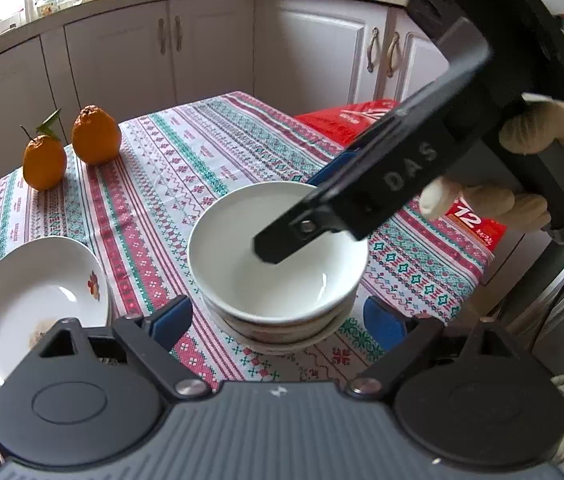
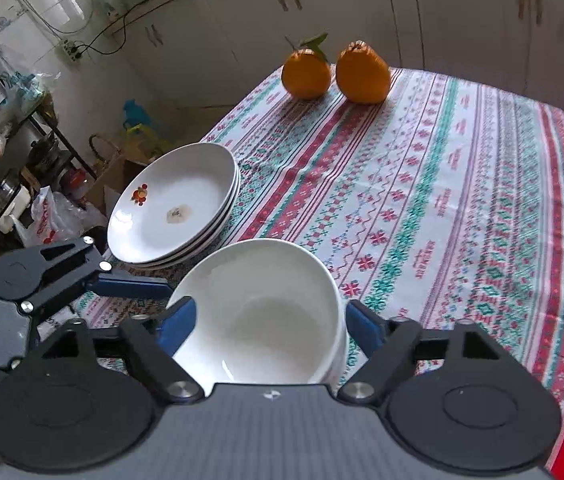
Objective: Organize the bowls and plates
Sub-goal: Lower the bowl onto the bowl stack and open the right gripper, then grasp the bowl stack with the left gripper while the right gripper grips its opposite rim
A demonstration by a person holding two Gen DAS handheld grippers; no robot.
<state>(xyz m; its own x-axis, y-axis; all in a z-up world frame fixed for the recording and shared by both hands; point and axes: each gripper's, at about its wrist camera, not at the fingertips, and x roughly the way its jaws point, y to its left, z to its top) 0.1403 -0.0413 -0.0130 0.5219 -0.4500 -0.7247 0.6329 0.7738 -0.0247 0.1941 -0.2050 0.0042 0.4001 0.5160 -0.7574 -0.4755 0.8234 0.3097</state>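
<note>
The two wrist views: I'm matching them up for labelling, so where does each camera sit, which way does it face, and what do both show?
Left wrist: sits on the left gripper, looking down past the bowl stack to the cabinets; shows its blue pads, the right gripper and a gloved hand.
Right wrist: sits on the right gripper, facing across the tablecloth; shows its pads and the left gripper.
Shared: bowl stack, plate stack, two oranges.
</note>
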